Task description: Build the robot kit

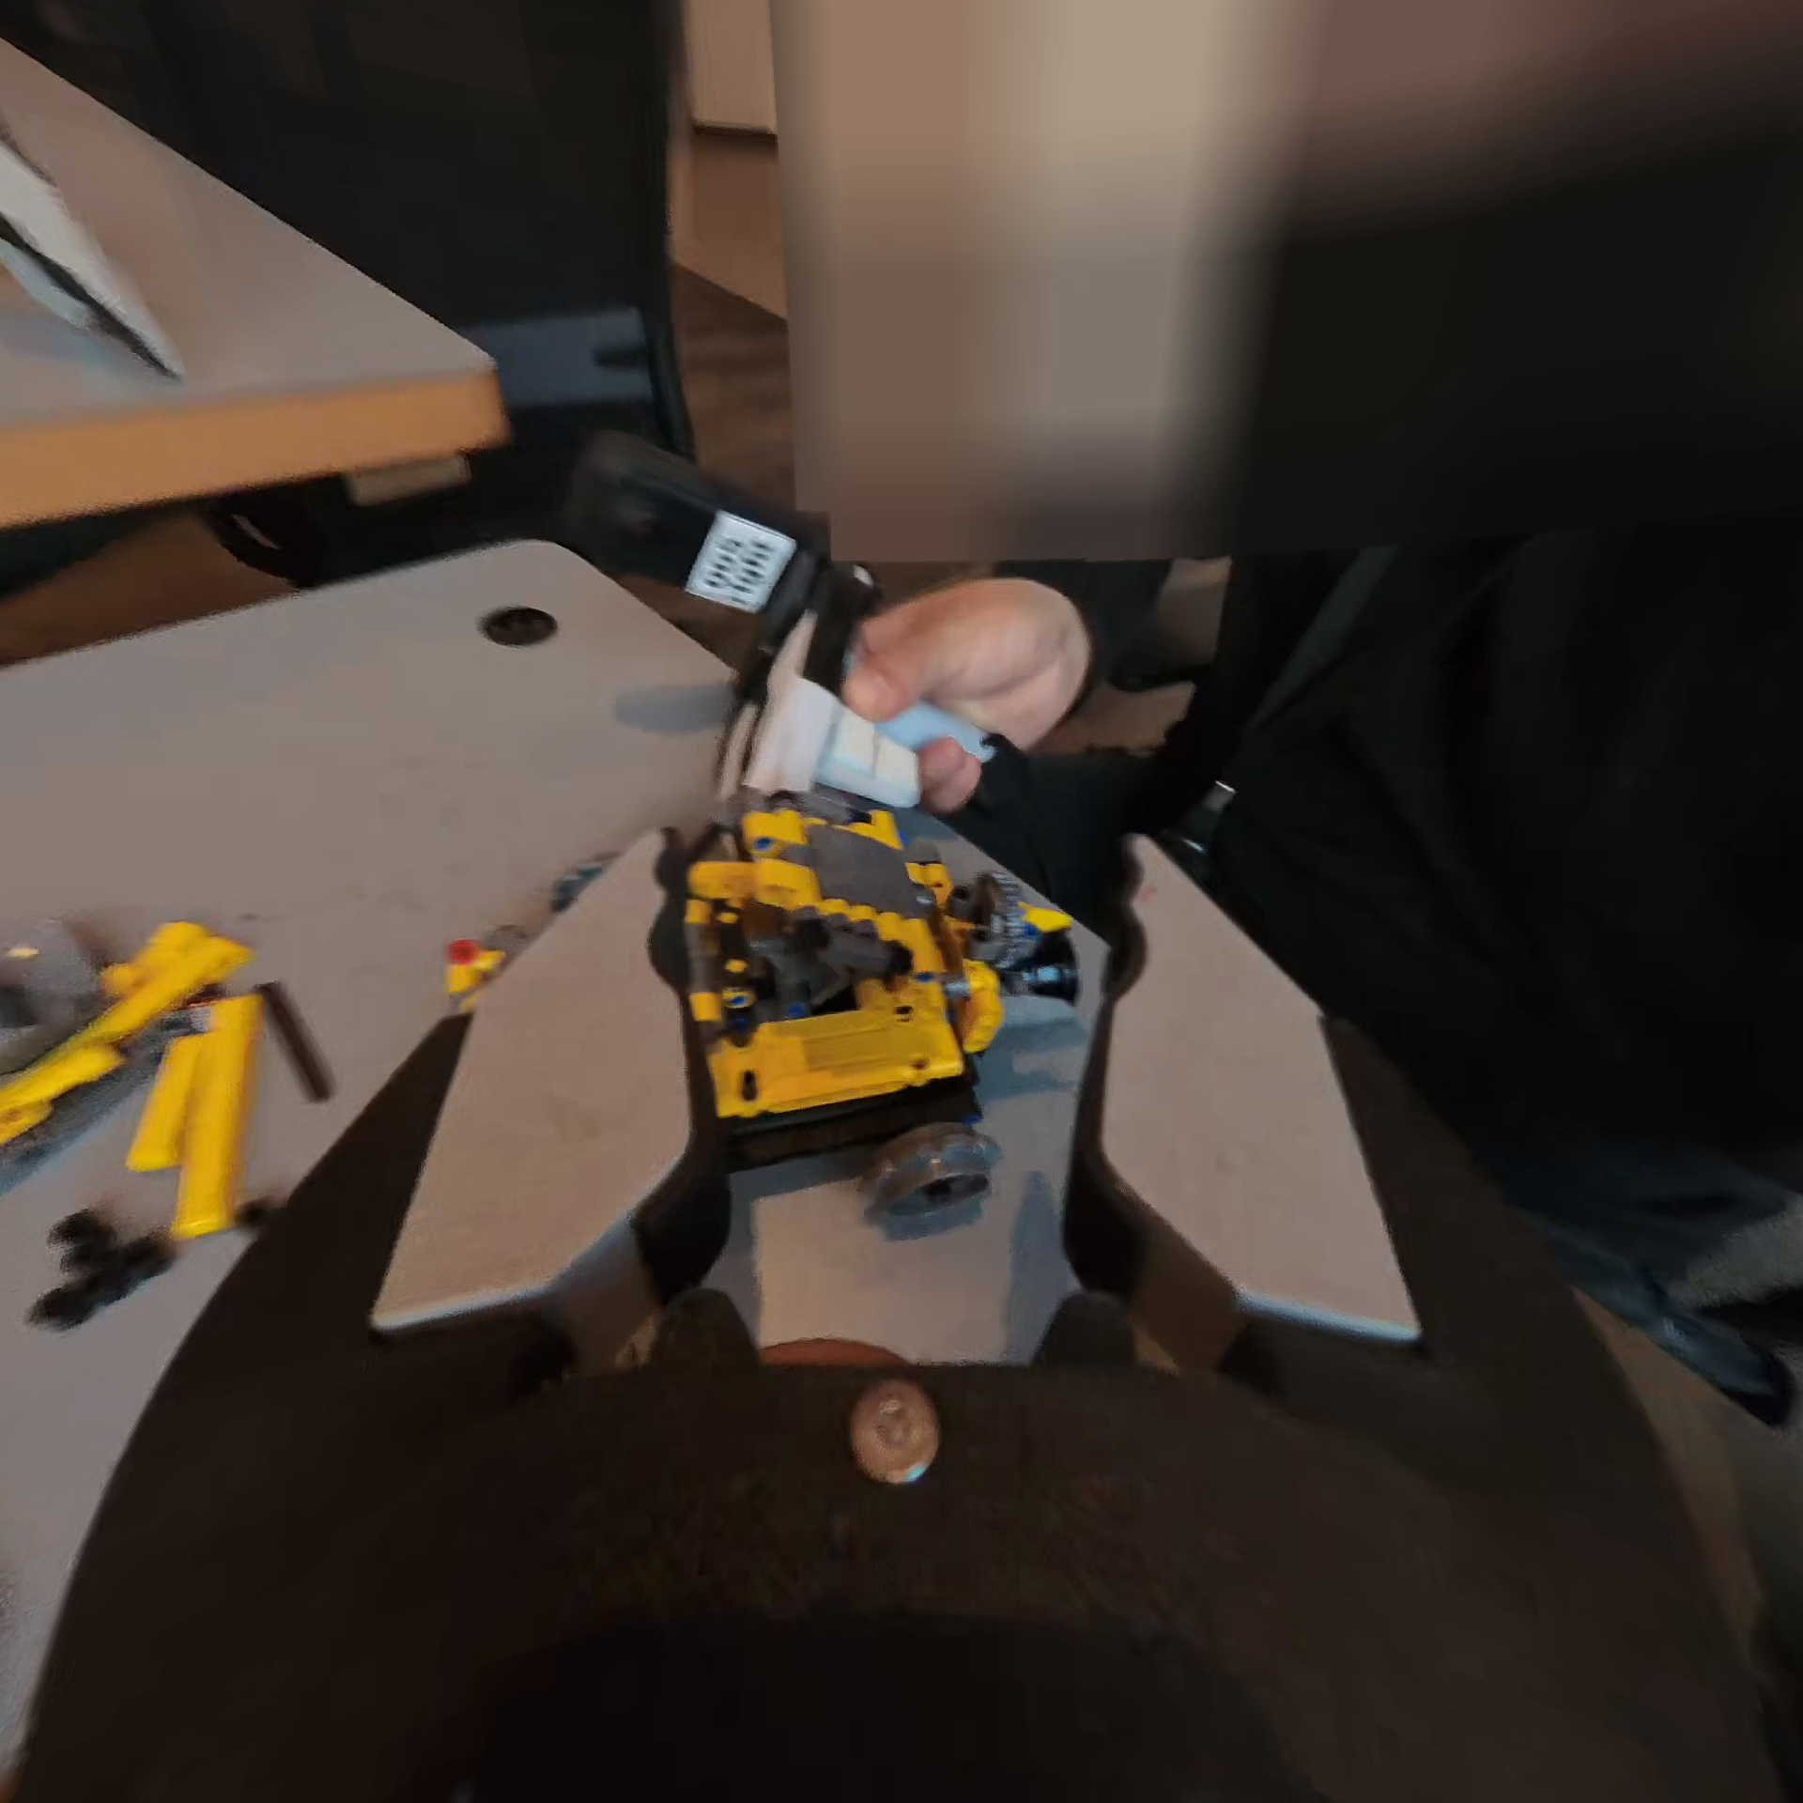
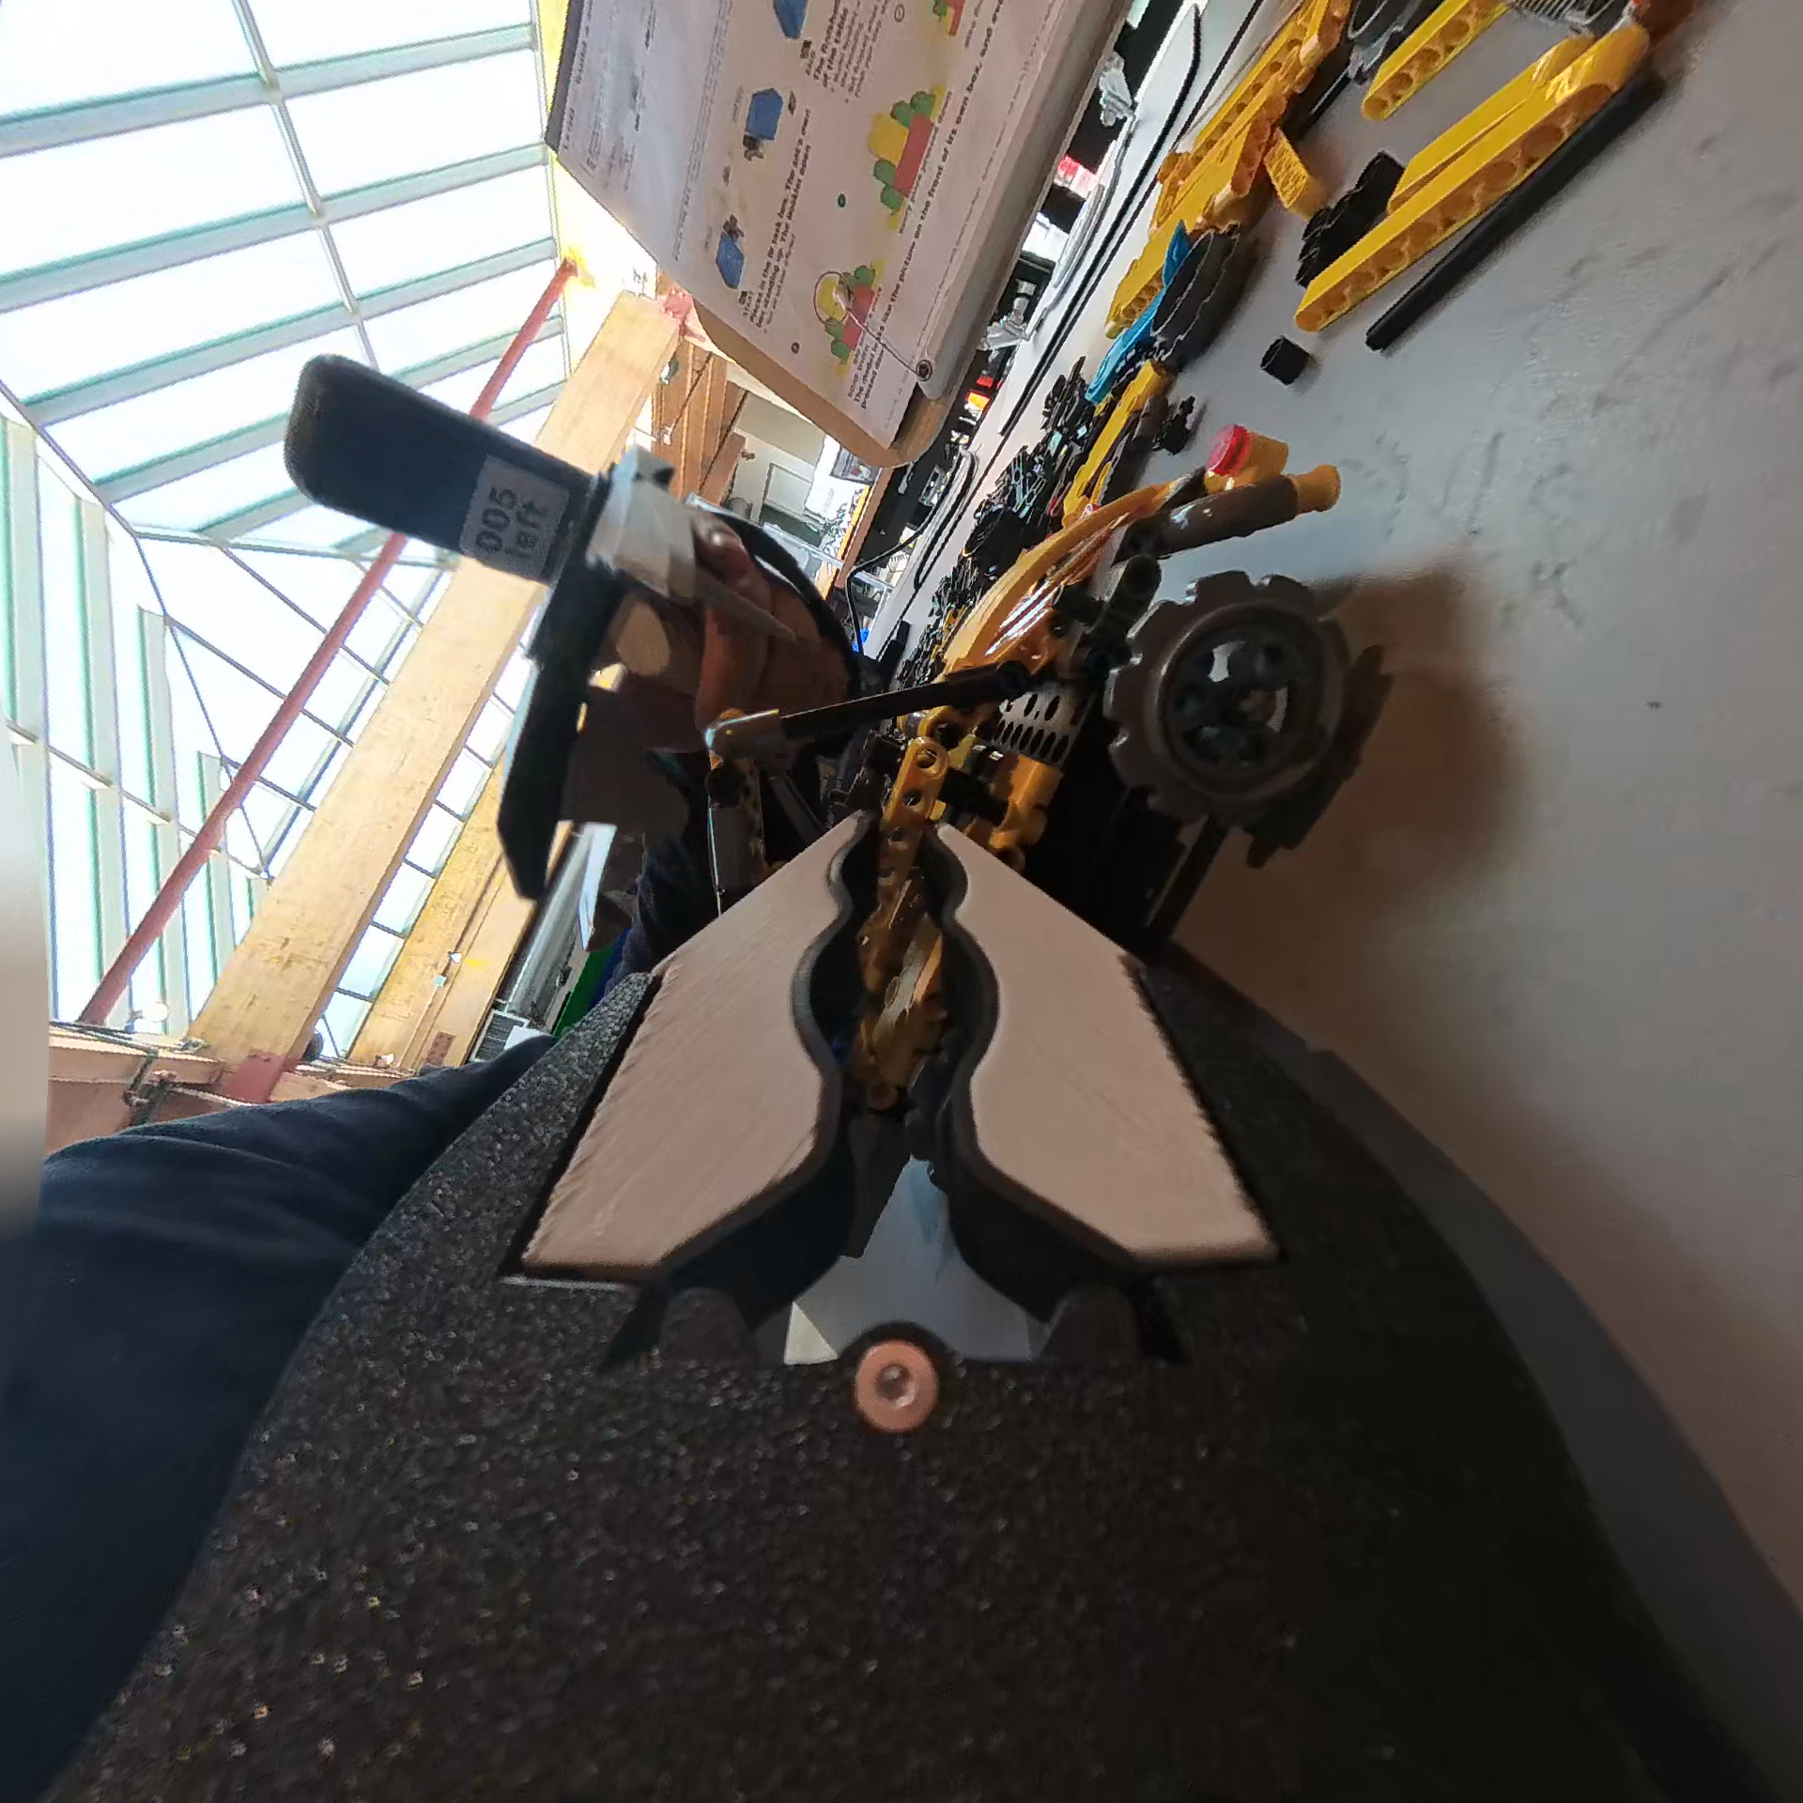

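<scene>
left gripper [image 1: 893, 878]: jaws wide apart, straddling the yellow brick vehicle [image 1: 829, 985] on the table [image 1: 293, 781].
right gripper [image 2: 902, 849]: tipped sideways, clamped on the vehicle's yellow beam [image 2: 902, 878].

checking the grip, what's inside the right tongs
A yellow perforated beam of the yellow and black brick-built vehicle sits between the right tongs, which are shut on it. How far the beam runs toward the hinge is hidden by the white pads.
</scene>
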